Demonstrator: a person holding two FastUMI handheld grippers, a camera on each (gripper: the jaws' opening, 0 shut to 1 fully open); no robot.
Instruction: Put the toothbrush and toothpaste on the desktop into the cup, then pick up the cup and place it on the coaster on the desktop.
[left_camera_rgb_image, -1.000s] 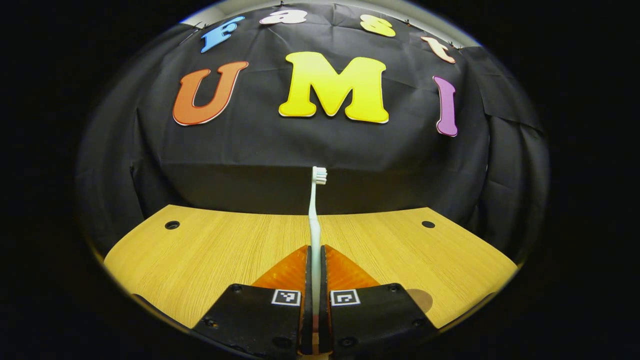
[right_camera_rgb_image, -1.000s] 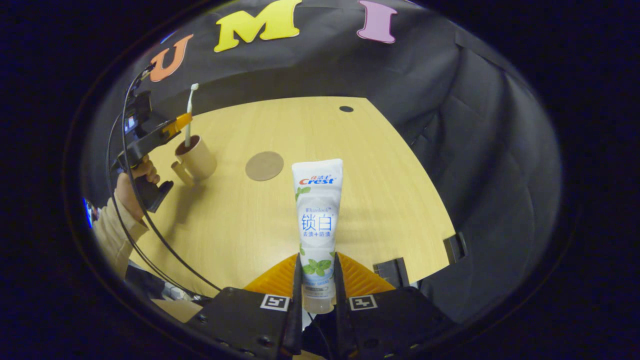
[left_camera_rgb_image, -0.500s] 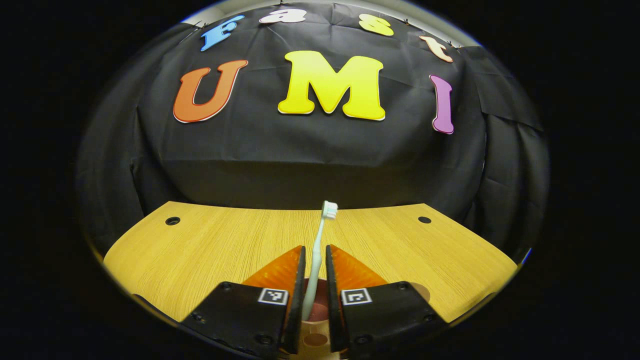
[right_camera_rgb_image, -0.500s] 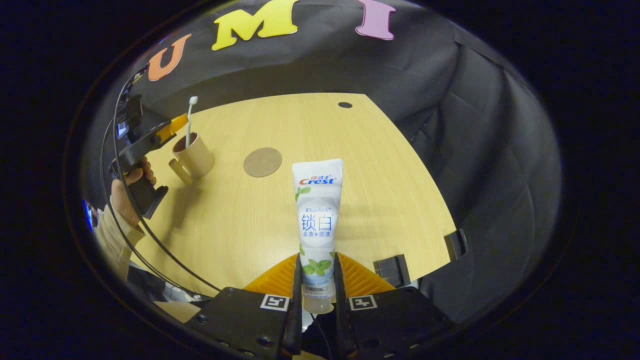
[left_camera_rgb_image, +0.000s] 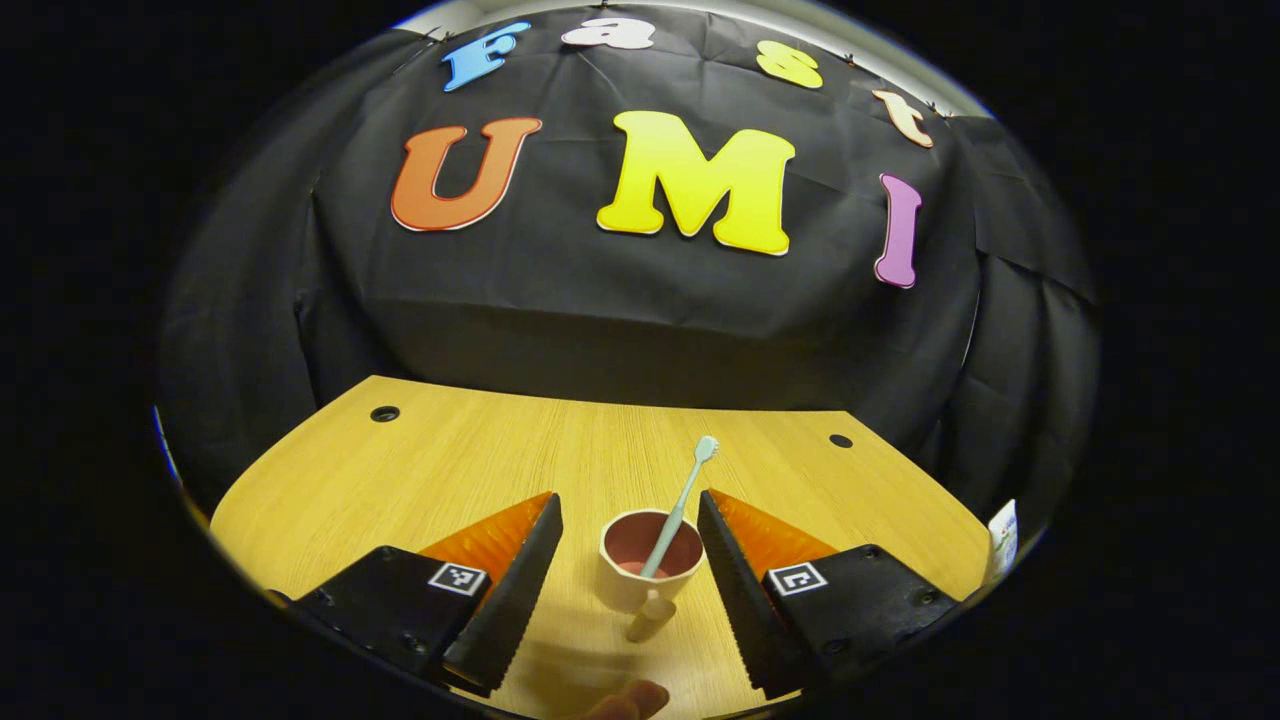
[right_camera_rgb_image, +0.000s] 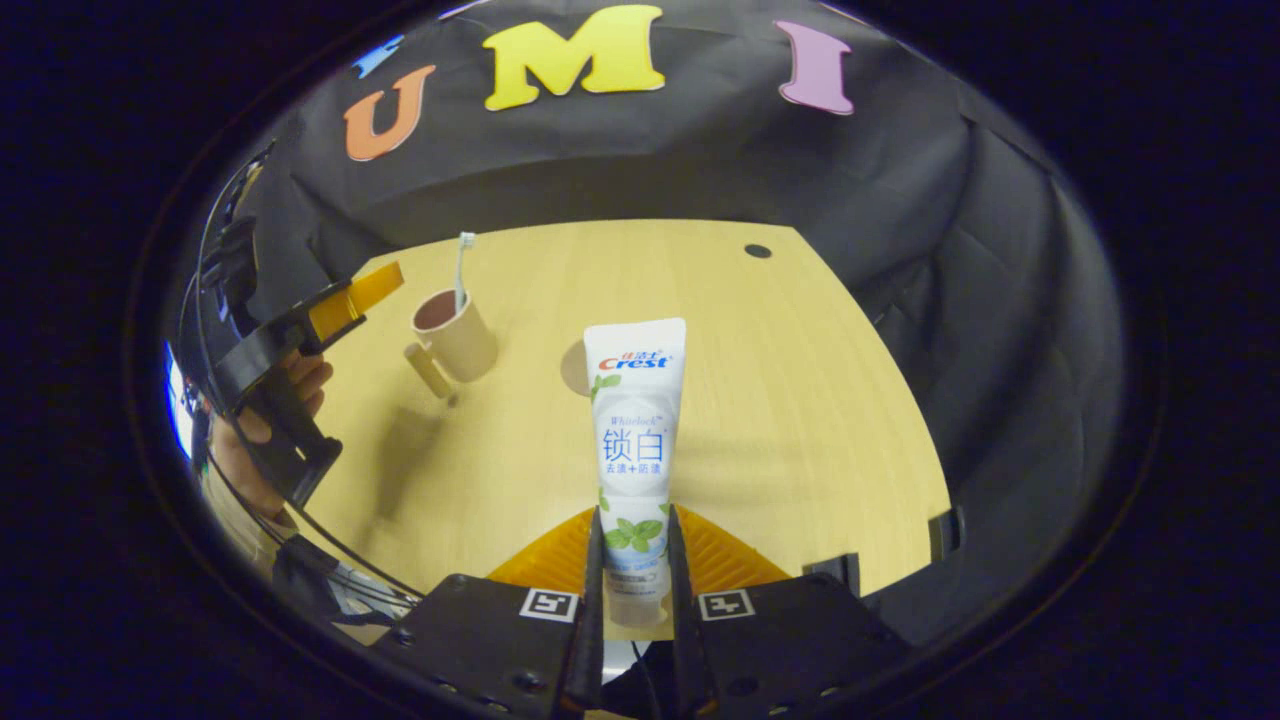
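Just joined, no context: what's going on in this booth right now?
A person works two handheld grippers over a light wooden desktop. The pale toothbrush stands head up in the beige handled cup. The left gripper is open, its fingers either side of the cup without touching it. The right gripper is shut on the white toothpaste tube, held above the desktop. The round brown coaster lies partly hidden behind the tube.

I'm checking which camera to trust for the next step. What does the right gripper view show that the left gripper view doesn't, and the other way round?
Right gripper view: the right gripper shut on the toothpaste, with the coaster peeking out behind the tube. Left gripper view: the left gripper open, its fingers either side of the cup. Both: the toothbrush standing in the cup on the desktop.
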